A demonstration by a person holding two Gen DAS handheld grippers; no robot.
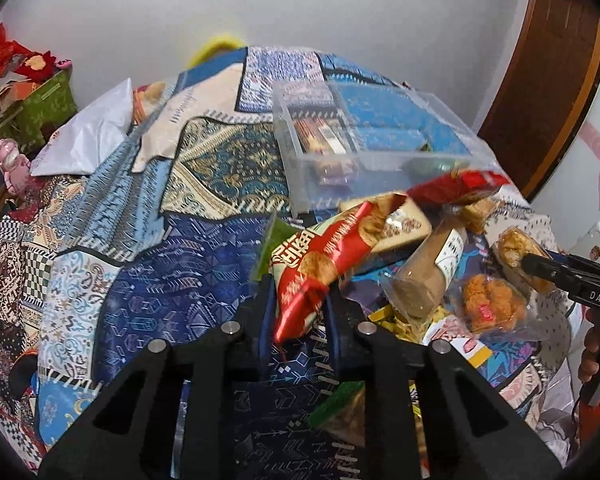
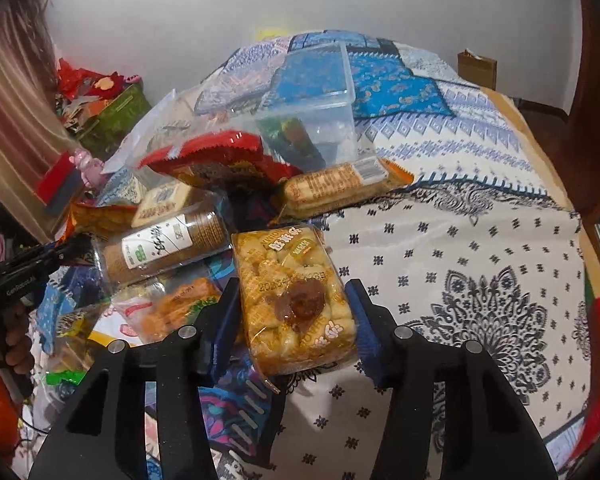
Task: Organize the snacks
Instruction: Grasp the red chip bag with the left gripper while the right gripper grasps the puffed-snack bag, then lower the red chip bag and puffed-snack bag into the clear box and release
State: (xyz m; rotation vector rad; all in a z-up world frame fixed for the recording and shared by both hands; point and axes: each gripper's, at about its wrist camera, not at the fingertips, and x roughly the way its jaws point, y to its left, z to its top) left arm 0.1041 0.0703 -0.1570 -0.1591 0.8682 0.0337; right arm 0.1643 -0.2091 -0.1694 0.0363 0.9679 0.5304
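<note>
My left gripper is shut on the lower end of a red biscuit bag, which tilts up above the patterned cloth. In the right wrist view my right gripper is shut on a clear packet of golden puffed snack, one pad against each side. The same packet appears at the right of the left wrist view. Behind both lies a pile of snacks: a roll of brown biscuits, an orange fried snack pack, a wafer bar and another red bag. A clear plastic box holds a few snacks.
A patchwork cloth covers the table. A white bag lies at its far left, and a green box stands beyond. A brown door is at the right. The table's edge runs along the right.
</note>
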